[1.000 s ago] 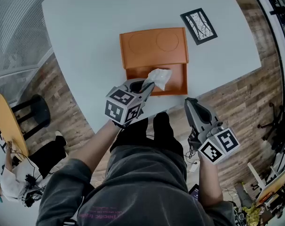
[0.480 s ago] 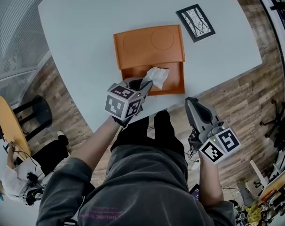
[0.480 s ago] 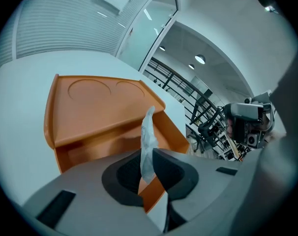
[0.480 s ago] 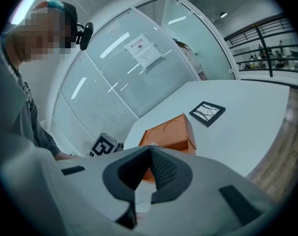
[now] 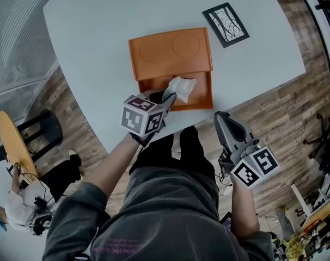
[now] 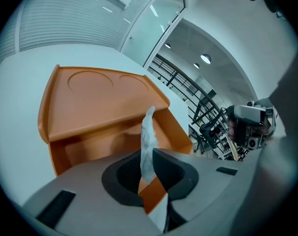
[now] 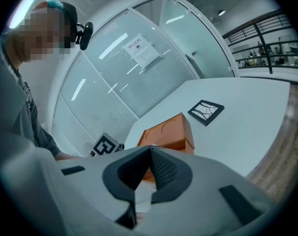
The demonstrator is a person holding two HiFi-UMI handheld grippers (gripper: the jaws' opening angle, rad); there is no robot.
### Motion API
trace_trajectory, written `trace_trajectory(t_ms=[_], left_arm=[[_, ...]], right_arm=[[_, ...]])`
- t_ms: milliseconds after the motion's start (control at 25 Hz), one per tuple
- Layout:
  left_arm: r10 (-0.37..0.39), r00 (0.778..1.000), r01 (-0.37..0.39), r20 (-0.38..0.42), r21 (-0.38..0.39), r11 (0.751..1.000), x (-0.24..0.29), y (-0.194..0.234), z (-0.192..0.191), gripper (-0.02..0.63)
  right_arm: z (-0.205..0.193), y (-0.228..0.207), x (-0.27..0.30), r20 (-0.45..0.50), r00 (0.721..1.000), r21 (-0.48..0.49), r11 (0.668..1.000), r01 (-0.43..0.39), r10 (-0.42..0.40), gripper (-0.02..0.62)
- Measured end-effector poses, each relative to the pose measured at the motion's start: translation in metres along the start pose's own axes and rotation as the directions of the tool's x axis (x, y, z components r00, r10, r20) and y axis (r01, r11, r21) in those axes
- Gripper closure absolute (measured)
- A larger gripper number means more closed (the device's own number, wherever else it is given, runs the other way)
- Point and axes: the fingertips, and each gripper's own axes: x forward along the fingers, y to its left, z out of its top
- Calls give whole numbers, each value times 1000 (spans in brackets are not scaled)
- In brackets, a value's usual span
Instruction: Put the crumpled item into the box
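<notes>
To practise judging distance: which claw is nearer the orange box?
Left. The left claw holds the crumpled tissue over the orange box; the right claw sits back at the table edge.

The right gripper (image 7: 150, 149) is pointing across the pale tabletop (image 7: 242, 107), its fingers (image 7: 162, 169) pressing together with nothing between them. Just past their tips the orange box (image 7: 168, 133) is sitting. A black-and-white patterned card (image 7: 205, 111) is lying beyond it to the right, well apart.

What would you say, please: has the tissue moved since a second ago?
No, not noticeably. The tissue, pinched in the left gripper, hangs over the open front of the orange box just as before.
</notes>
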Motion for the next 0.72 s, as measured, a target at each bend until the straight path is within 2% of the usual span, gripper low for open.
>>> trace_trajectory(t_ms=[440, 720], left_arm=[[49, 998, -50, -29, -20, 999, 0, 2, -6, 519], [62, 998, -63, -28, -20, 998, 0, 3, -7, 441]], right_arm=[[5, 4, 6, -6, 1000, 2, 1000, -30, 30, 591], [6, 10, 11, -18, 999, -6, 999, -46, 46, 591]])
